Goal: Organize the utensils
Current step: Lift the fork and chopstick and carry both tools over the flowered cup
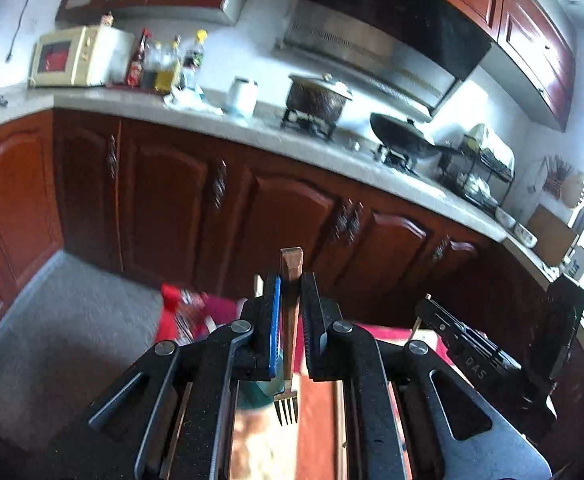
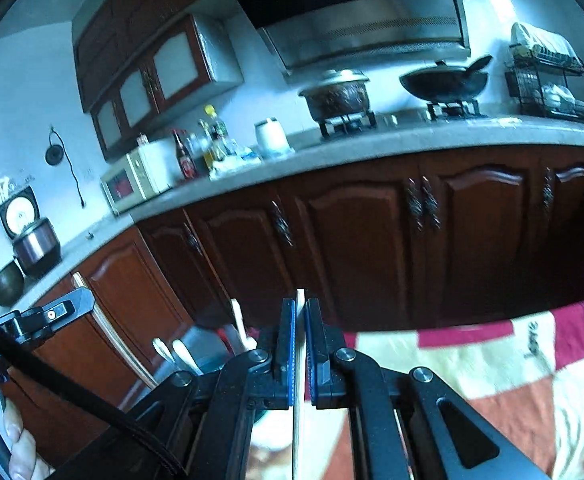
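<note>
My left gripper [image 1: 289, 280] is shut on a fork [image 1: 290, 320] with a brown wooden handle. The handle sticks out past the fingertips and the metal tines [image 1: 285, 406] hang back toward the camera. My right gripper [image 2: 300, 304] is shut on a thin pale chopstick [image 2: 299, 400] that runs straight between its blue pads. Both grippers are held up in the air, pointing at the kitchen cabinets. Low down left of the right gripper stands a grey-blue holder [image 2: 205, 346] with white spoon handles [image 2: 237, 322] in it.
A red and cream patterned cloth [image 2: 472, 360] covers the table below. Across the floor run dark wooden cabinets [image 1: 163, 200] under a grey counter [image 1: 251, 128] with a microwave [image 1: 67, 60], bottles, a lidded pot [image 1: 318, 94], a wok [image 1: 404, 136] and a dish rack [image 2: 548, 80].
</note>
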`<control>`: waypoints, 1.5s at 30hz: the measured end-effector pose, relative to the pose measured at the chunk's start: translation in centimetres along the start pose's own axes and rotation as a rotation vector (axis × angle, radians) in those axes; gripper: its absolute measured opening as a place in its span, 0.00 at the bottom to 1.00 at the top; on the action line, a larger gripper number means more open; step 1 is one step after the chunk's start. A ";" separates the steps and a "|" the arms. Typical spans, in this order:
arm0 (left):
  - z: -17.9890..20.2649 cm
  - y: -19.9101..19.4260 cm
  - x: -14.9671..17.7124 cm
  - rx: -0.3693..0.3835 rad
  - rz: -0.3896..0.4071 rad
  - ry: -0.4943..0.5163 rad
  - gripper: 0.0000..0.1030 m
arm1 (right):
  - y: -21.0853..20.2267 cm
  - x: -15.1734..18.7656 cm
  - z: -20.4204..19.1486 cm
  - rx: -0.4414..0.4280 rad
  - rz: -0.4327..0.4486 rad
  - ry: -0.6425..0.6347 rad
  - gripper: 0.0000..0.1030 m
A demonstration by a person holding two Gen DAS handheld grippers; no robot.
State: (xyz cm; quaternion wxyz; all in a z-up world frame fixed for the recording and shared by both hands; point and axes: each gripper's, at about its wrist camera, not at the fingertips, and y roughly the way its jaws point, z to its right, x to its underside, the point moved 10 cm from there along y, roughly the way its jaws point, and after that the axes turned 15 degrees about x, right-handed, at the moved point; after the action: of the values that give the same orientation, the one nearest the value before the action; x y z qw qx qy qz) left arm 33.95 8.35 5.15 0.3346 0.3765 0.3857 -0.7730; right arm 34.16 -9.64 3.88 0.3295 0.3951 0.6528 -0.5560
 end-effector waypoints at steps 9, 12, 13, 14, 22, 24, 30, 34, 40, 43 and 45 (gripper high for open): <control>-3.9 1.7 -2.8 -0.045 0.041 0.023 0.08 | 2.4 -3.3 -4.7 -0.038 0.065 0.010 0.04; -4.5 2.4 -2.9 -0.051 0.041 0.032 0.08 | 3.6 -3.3 -5.8 -0.043 0.066 0.012 0.04; -4.7 2.7 -2.9 -0.050 0.040 0.035 0.08 | 3.9 -3.2 -5.9 -0.040 0.068 0.009 0.04; -4.9 2.9 -2.9 -0.054 0.043 0.039 0.08 | 4.2 -3.1 -5.9 -0.038 0.069 0.007 0.04; -5.7 5.1 -2.5 -0.074 0.043 0.067 0.08 | 6.4 -2.5 -6.3 -0.014 0.090 0.009 0.04; -5.9 5.6 -2.5 -0.079 0.041 0.072 0.08 | 6.9 -2.3 -6.4 -0.009 0.093 0.005 0.04; -6.8 7.0 -1.6 -0.097 0.015 0.090 0.08 | 7.9 -1.1 -7.2 -0.001 0.094 -0.022 0.04; -6.9 7.5 -0.8 -0.111 -0.002 0.110 0.08 | 8.2 -0.3 -7.6 0.005 0.095 -0.043 0.04; -7.1 8.1 0.4 -0.120 -0.031 0.131 0.08 | 8.7 1.1 -7.4 0.000 0.064 -0.033 0.04; -7.4 8.4 1.1 -0.124 -0.047 0.127 0.08 | 8.9 2.0 -7.1 0.002 0.041 -0.023 0.04; -7.6 8.6 1.5 -0.126 -0.057 0.123 0.09 | 8.9 2.5 -7.0 0.004 0.040 -0.026 0.04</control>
State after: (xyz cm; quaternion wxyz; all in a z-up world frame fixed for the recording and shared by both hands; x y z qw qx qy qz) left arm 42.65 10.36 -2.23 0.3111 0.3902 0.4642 -0.7318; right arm 40.94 -1.70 -1.25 0.3481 0.4017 0.6392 -0.5558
